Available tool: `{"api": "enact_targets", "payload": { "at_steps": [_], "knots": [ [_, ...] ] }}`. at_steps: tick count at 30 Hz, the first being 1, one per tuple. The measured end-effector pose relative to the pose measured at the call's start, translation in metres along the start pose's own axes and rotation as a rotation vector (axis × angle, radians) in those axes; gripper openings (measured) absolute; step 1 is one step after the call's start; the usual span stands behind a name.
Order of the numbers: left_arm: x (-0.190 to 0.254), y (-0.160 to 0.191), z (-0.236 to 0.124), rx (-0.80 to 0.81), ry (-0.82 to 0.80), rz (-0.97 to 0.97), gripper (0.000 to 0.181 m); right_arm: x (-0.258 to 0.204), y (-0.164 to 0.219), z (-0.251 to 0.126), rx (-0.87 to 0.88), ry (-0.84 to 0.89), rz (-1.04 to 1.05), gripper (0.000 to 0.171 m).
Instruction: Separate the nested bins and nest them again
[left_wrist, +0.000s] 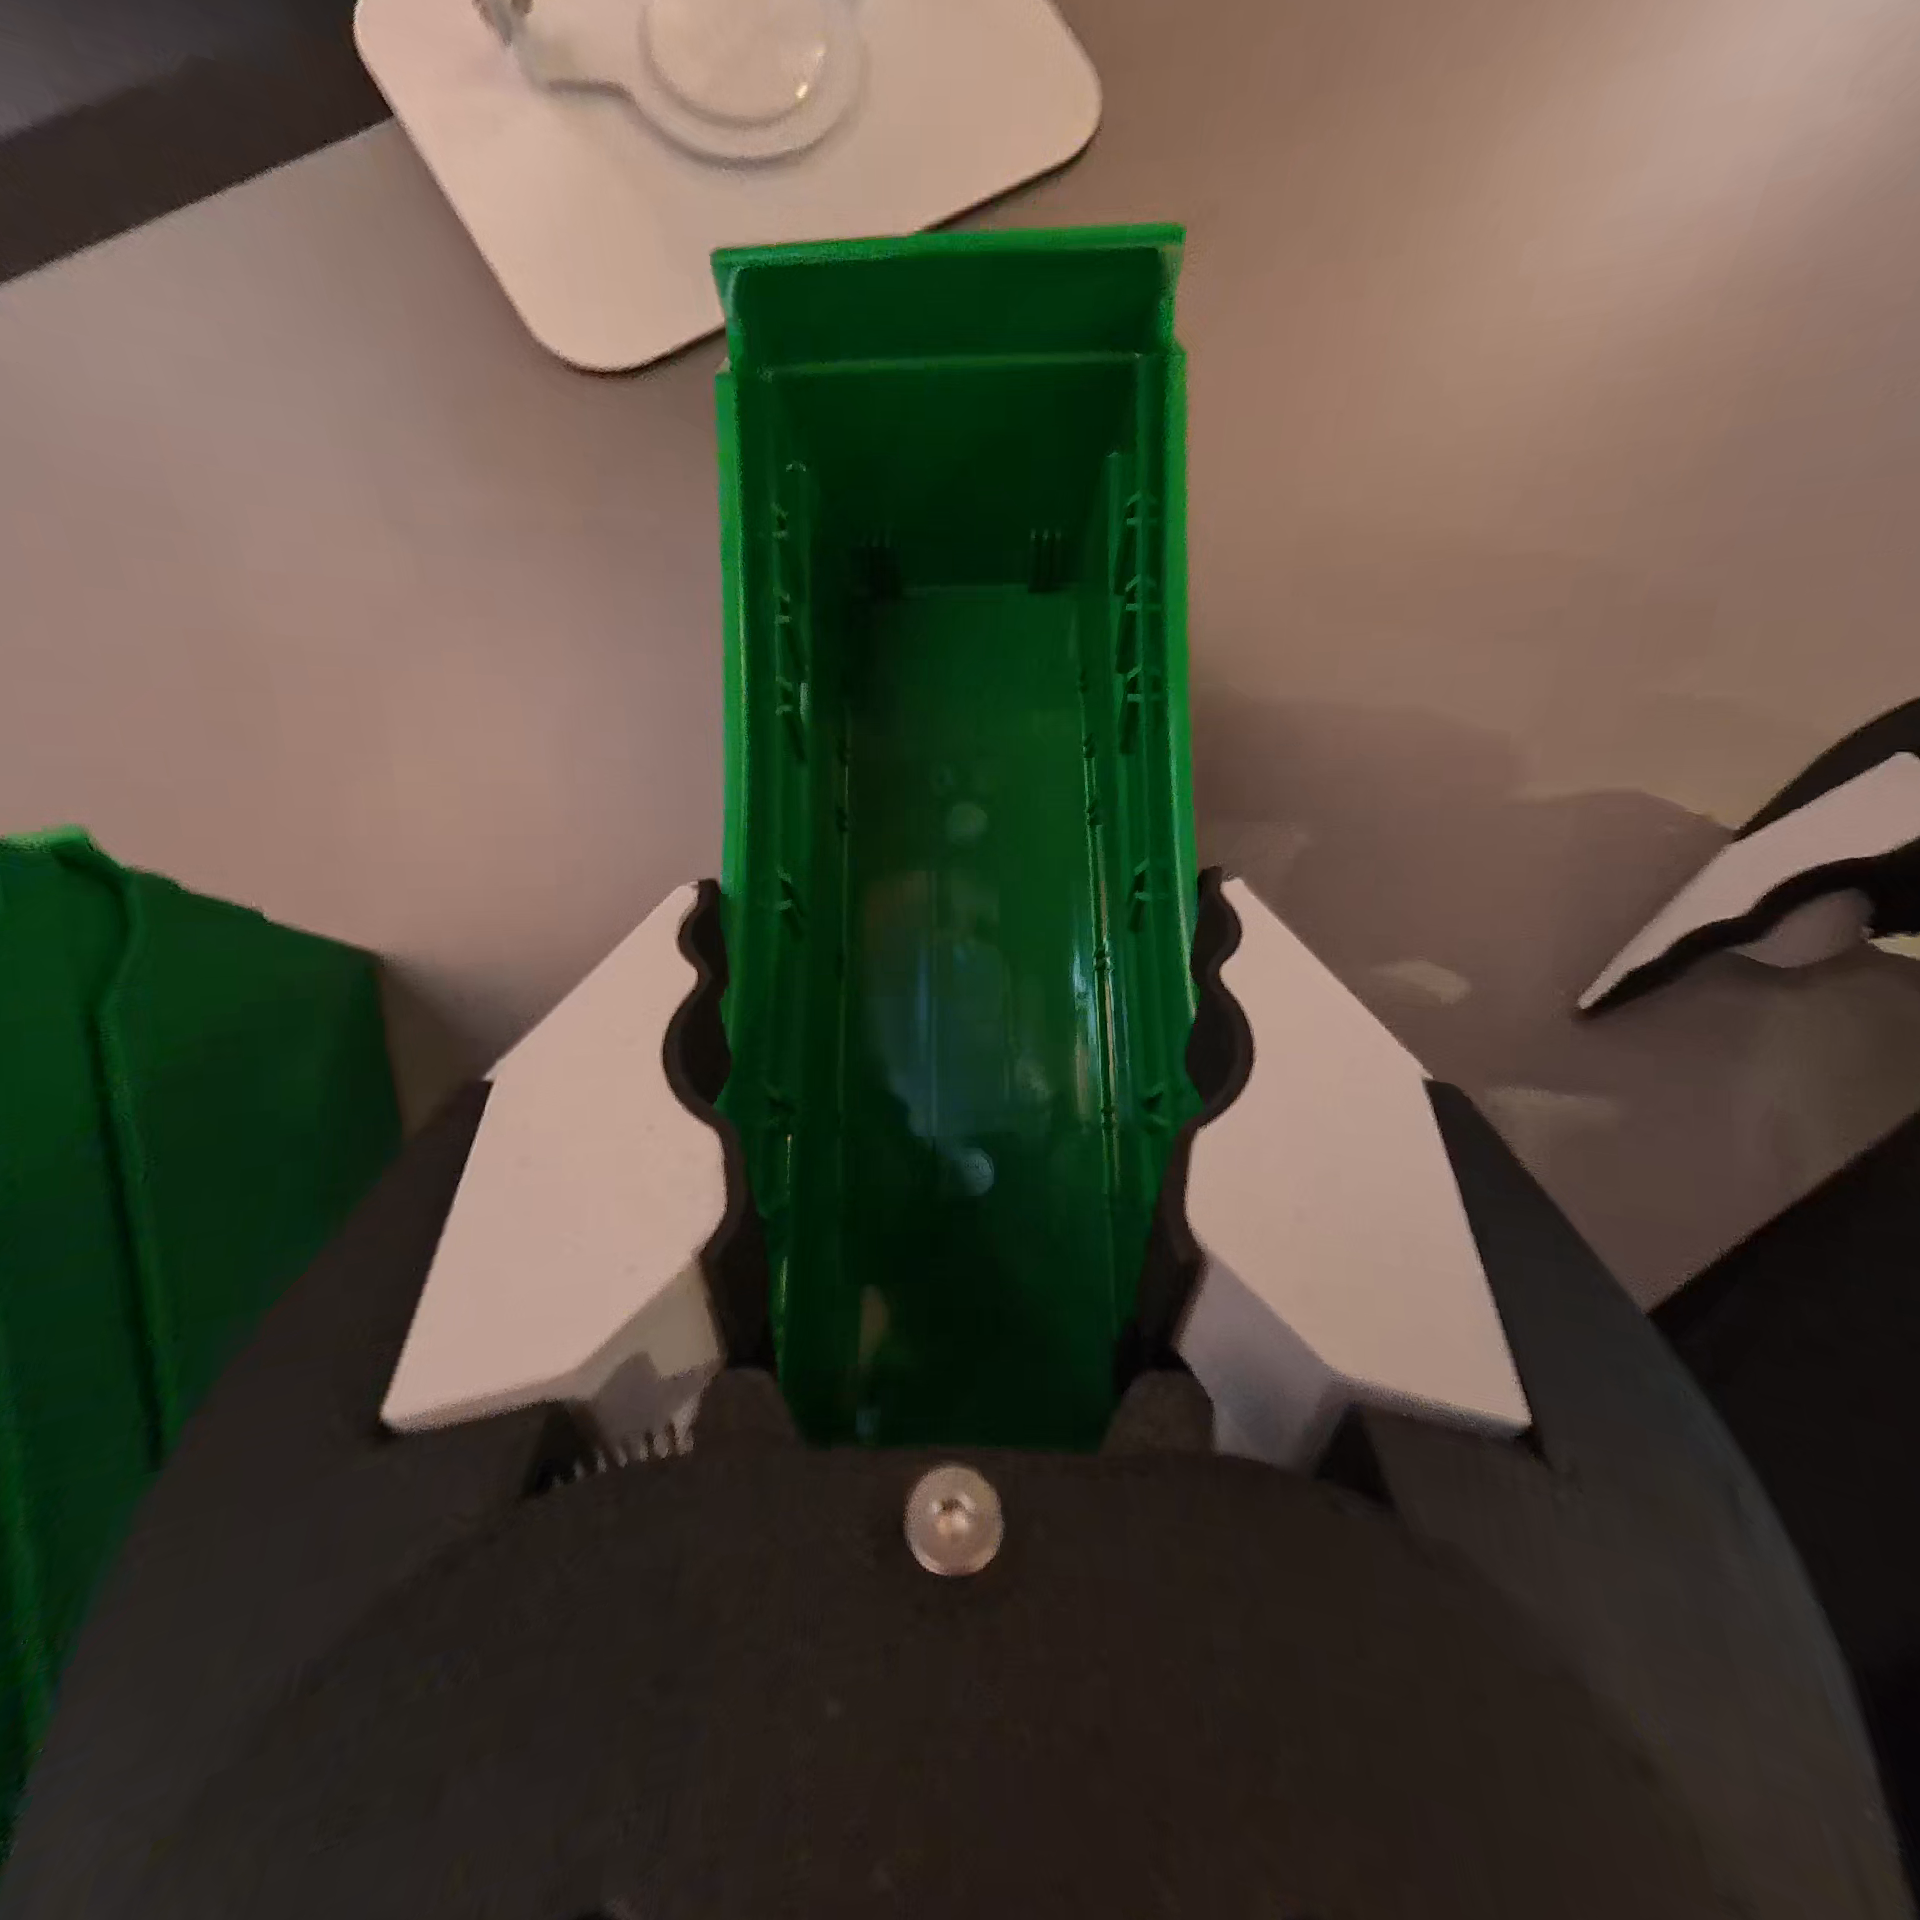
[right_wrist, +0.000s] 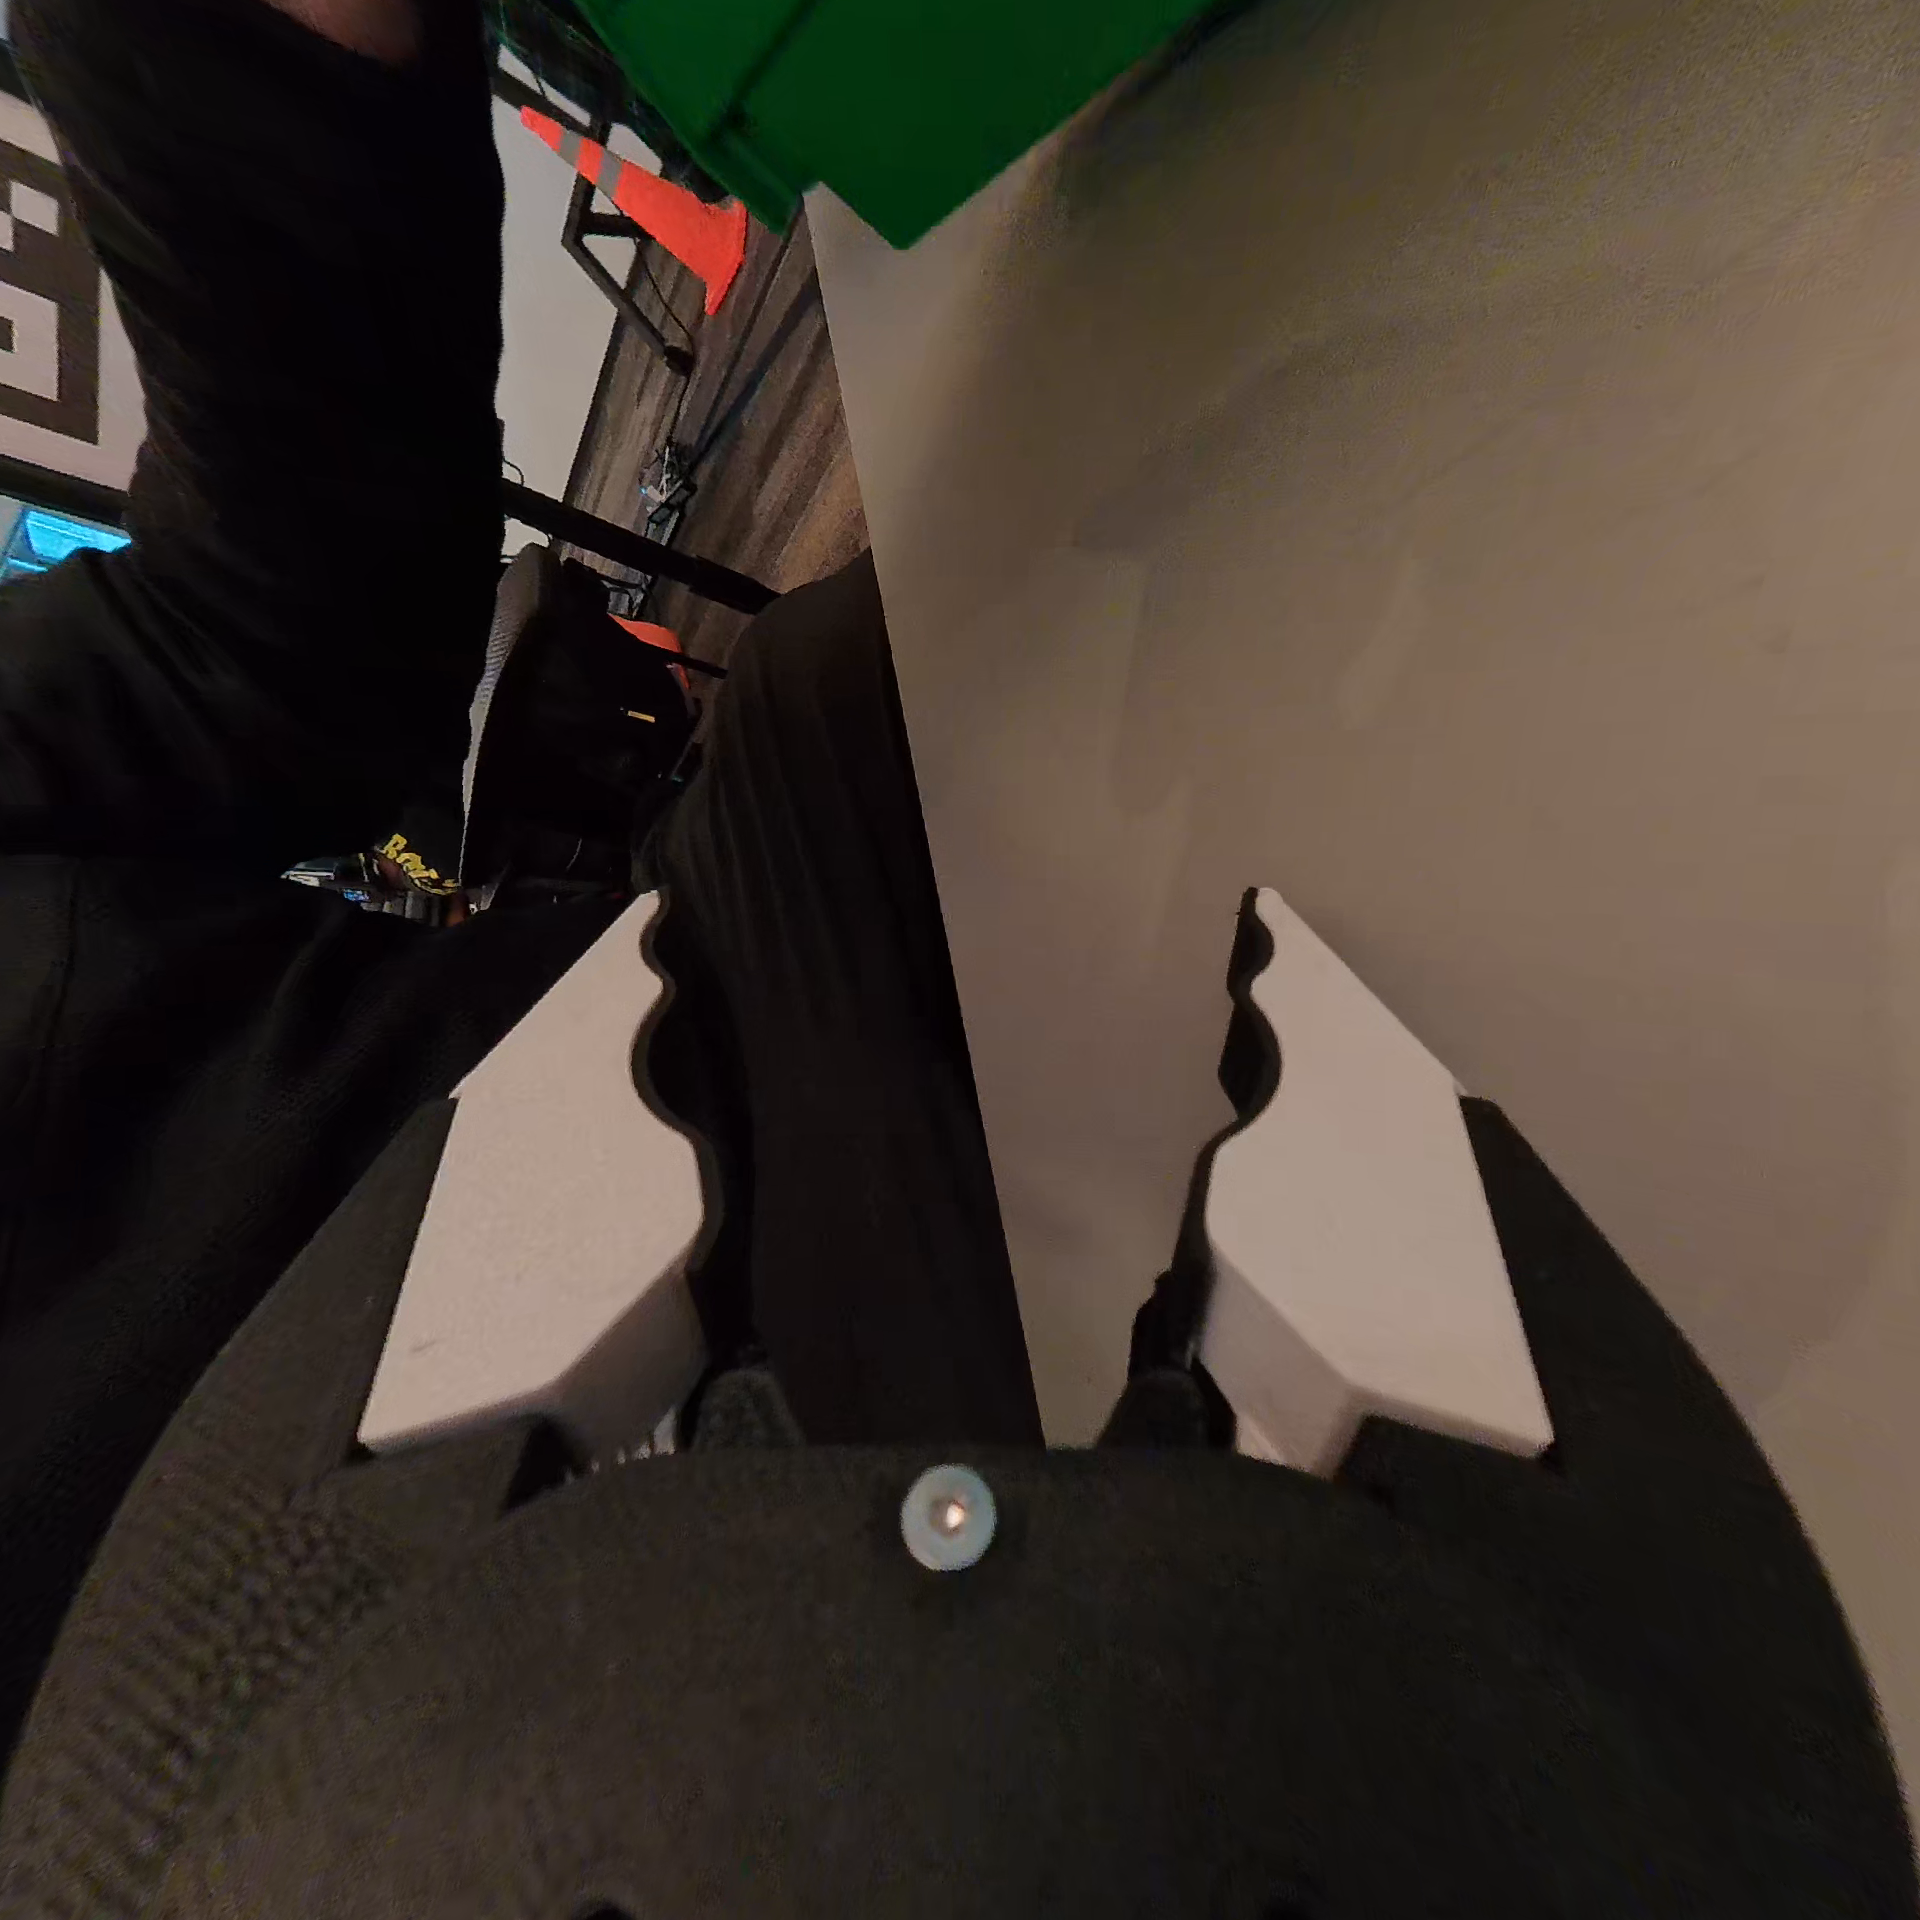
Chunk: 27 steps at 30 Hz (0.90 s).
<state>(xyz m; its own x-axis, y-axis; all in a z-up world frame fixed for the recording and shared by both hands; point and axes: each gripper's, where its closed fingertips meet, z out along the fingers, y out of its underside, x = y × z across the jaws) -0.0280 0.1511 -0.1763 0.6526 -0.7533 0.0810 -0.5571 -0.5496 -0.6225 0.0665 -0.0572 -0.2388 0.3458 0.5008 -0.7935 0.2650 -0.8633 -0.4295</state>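
My left gripper (left_wrist: 956, 904) is shut on a narrow green bin (left_wrist: 956, 727). Its two fingers press the bin's long side walls from outside, and I look into the open, empty inside. The bin's far end shows two stepped rims. A second green bin (left_wrist: 156, 1091) stands on the table at the left edge. My right gripper (right_wrist: 951, 904) is open and empty, over the table's edge. It also shows in the left wrist view (left_wrist: 1766, 894), at the right. A green bin (right_wrist: 883, 94) shows at the top of the right wrist view, away from the fingers.
A white square mat (left_wrist: 727, 187) with a clear glass (left_wrist: 738, 73) on it lies on the grey table (left_wrist: 364, 623) beyond the held bin. In the right wrist view the table edge (right_wrist: 914, 831) runs down the middle, with a person's dark clothing (right_wrist: 260, 416) and an orange cone (right_wrist: 675, 218) to its left.
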Motion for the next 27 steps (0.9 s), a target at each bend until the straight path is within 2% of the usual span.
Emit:
{"api": "enact_targets", "payload": {
  "at_steps": [5, 12, 13, 16, 19, 21, 23, 24, 27],
  "knots": [
    [-0.013, 0.021, 0.006, 0.003, -0.047, -0.076, 0.094, 0.002, 0.001, 0.001, -0.006, -0.003, 0.005, 0.103],
    [-0.019, 0.022, 0.004, 0.056, -0.074, -0.156, 0.106, 0.001, 0.003, 0.004, -0.019, -0.003, 0.003, 0.104],
    [-0.018, 0.019, 0.0, 0.08, -0.07, -0.165, 0.112, 0.001, 0.003, 0.003, -0.018, -0.002, 0.002, 0.103],
    [-0.025, -0.003, -0.034, 0.218, -0.129, -0.106, 0.143, 0.001, 0.003, 0.001, -0.012, 0.003, 0.003, 0.104],
    [-0.053, -0.018, -0.089, 0.261, -0.293, 0.018, 0.147, 0.002, 0.003, 0.001, -0.011, 0.005, 0.007, 0.104],
    [-0.08, -0.012, -0.113, 0.186, -0.351, 0.045, 0.15, 0.002, 0.004, 0.002, -0.016, 0.002, 0.006, 0.104],
    [-0.114, 0.006, -0.123, 0.085, -0.37, -0.007, 0.158, 0.001, 0.004, 0.004, -0.024, 0.0, 0.001, 0.104],
    [-0.131, 0.014, -0.126, 0.061, -0.372, -0.022, 0.155, 0.0, 0.004, 0.005, -0.028, 0.001, -0.002, 0.104],
    [-0.154, 0.056, -0.119, -0.093, -0.277, -0.136, 0.159, 0.0, 0.006, 0.006, -0.038, 0.009, -0.007, 0.104]
  ]
}}
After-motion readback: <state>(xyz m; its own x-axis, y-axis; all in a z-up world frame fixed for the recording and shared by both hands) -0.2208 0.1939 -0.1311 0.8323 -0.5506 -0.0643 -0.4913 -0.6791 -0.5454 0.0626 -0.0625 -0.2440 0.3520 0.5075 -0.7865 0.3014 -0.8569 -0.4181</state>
